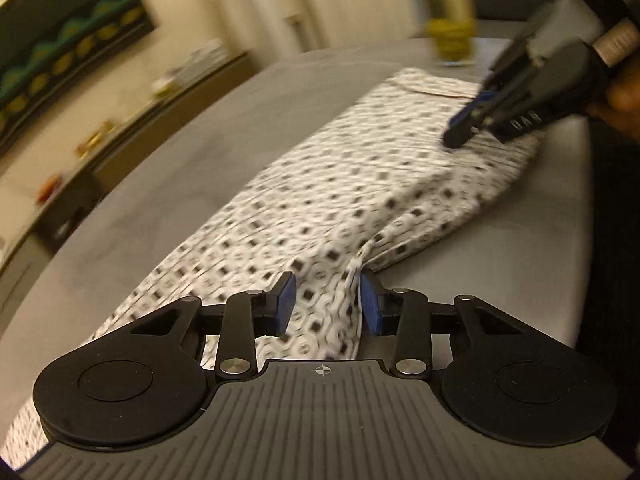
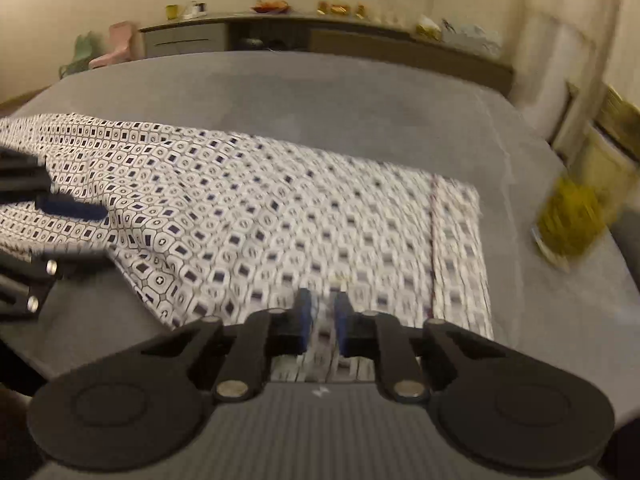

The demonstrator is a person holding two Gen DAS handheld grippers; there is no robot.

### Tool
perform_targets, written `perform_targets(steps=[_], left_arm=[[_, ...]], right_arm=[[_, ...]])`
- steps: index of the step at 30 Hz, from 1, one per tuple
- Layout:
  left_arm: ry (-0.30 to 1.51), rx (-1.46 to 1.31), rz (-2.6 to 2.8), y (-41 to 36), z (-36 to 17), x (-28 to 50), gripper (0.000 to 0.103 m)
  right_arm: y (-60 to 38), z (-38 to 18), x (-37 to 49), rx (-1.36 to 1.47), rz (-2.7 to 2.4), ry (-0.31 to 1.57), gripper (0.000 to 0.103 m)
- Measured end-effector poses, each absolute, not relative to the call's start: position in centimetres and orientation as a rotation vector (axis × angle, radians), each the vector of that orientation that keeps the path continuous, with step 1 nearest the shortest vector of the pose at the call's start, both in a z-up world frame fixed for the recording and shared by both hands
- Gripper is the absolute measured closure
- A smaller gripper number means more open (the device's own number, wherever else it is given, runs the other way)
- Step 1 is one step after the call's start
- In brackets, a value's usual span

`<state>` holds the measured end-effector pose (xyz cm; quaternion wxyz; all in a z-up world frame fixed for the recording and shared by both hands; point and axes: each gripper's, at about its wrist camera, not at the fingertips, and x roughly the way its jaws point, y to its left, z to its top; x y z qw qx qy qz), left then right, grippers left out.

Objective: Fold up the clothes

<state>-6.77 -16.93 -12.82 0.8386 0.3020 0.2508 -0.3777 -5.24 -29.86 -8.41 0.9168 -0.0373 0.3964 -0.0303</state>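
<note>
Both jaws stand slightly spread, patterned garment beneath and between them on grey bed.

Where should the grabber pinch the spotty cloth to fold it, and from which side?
Probably at its near edge, coming from the bare grey bed beside it. The patterned cloth lies spread nearly flat, so an edge is the only part thin and free enough to pinch. By the left gripper a raised ridge of cloth already stands up, which looks the easiest spot.
</note>
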Motion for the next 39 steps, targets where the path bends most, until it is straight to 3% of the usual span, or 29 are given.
perform_targets(steps=[3,7,16,23,29,32,39], left_arm=[[0.606,0.541,-0.839,-16.6,-12.6,-4.8,0.085],[0.683,0.482,-1.041,-15.1,-12.5,-6.2,0.076],[0.661,0.341,-0.887,-8.1,-8.4,-3.0,0.075],[0.758,0.207,-0.388,8.2,-9.6,3.2,0.073],[0.820,0.166,-0.207,12.7,-12.1,8.0,0.073],[0.820,0.182,-0.229,11.1,-12.1,10.8,0.074],[0.848,0.246,-0.187,11.4,-12.7,17.2,0.055]], right_arm=[[-30.1,-8.5,-2.2,-0.106,-0.067,0.803,0.091],[-30.1,-8.3,-3.9,-0.221,-0.050,0.854,0.091],[-30.9,-6.9,-6.3,-0.268,-0.173,0.845,0.082],[-26.4,-5.5,-4.4,-0.258,-0.037,0.753,0.047],[-26.7,-6.1,-2.2,-0.144,-0.103,0.768,0.043],[-29.7,-6.0,0.0,-0.047,-0.162,0.786,0.041],[-35.4,-7.8,8.4,0.054,-0.150,0.918,0.047]])
